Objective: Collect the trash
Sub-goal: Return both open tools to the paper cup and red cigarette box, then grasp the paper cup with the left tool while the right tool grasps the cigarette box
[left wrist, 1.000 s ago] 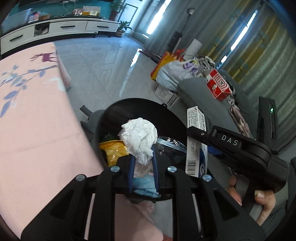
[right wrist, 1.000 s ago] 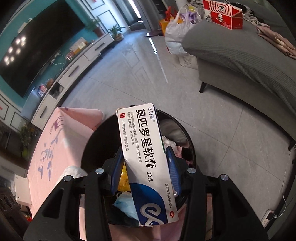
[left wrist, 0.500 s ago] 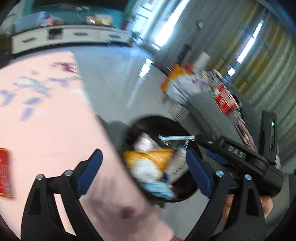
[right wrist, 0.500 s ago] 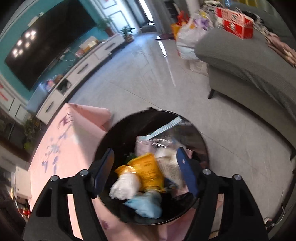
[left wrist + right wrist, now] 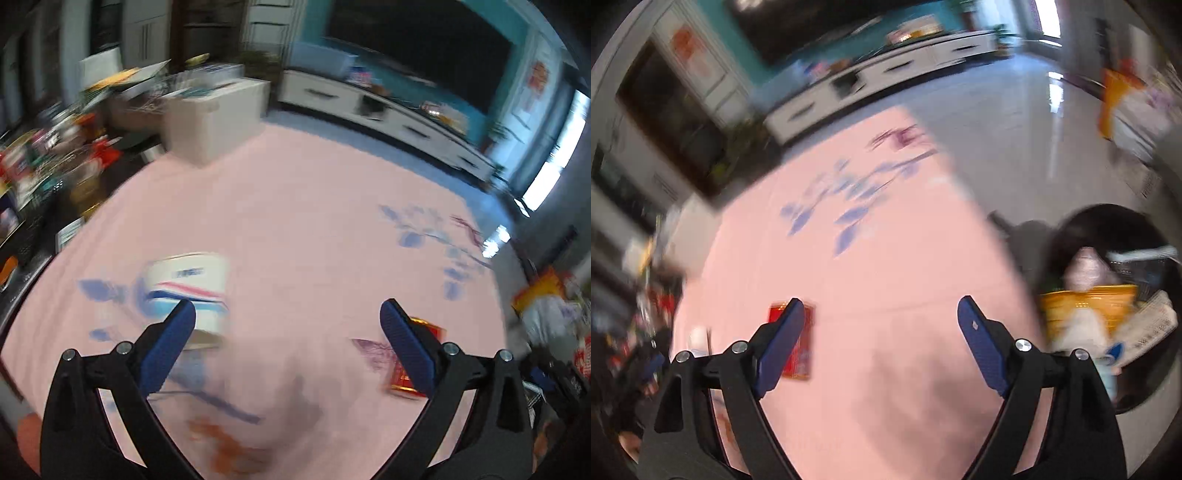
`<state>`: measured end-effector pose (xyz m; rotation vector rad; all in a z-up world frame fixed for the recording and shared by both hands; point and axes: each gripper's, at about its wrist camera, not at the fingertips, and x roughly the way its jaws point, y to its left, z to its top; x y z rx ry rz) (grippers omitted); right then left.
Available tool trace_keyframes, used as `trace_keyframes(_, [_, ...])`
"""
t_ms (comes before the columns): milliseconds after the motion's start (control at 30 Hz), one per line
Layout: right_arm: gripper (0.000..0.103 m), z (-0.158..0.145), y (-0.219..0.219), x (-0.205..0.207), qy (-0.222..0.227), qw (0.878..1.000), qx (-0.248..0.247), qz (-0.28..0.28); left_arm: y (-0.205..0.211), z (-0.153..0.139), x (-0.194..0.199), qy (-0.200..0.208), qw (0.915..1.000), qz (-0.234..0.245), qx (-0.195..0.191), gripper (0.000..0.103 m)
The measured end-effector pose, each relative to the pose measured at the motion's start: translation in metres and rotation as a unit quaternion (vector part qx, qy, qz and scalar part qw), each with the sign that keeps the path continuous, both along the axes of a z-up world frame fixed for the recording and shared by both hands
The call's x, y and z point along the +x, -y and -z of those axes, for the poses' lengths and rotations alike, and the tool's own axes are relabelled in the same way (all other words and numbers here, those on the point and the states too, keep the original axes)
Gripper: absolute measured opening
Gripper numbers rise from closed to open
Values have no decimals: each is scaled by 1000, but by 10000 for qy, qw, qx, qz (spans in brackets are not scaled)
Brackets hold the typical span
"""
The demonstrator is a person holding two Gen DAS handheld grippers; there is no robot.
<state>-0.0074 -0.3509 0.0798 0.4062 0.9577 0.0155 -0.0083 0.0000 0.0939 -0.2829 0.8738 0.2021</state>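
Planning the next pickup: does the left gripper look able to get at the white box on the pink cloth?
Probably yes. The left gripper is open, and the white box lies just past its left finger with nothing covering it.

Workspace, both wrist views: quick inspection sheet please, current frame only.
Surface: pink floral tablecloth, motion-blurred.
Job's things: white box with red and blue stripes and flat red packet lie on the cloth; round black trash bin beside the table holds yellow wrapper, paper and a printed carton.
Clutter: piled goods at far left.
Grippers: left gripper and right gripper, jaws wide, empty.
Cables: nothing seen.
Surroundings: white TV cabinet, grey tiled floor.
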Motion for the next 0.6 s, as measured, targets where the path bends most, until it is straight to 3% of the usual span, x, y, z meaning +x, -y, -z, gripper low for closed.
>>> trace_keyframes(133, [83, 20, -70, 20, -158, 9975, -337, -593, -50, 29, 2, -398, 9976, -517, -251, 100])
trace_keyframes(267, [83, 43, -115, 32, -314, 9944, -578, -831, -63, 58, 9, -708, 9948, -554, -472, 100])
trace_keyframes(500, [83, 72, -135, 41, -572, 9874, -1177, -893, -70, 83, 22, -660, 9951, -456, -572, 99])
trace_keyframes(600, [83, 77, -136, 41, -636, 9859, -1209, -970, -71, 89, 30, -616, 9952, -344, -678, 93])
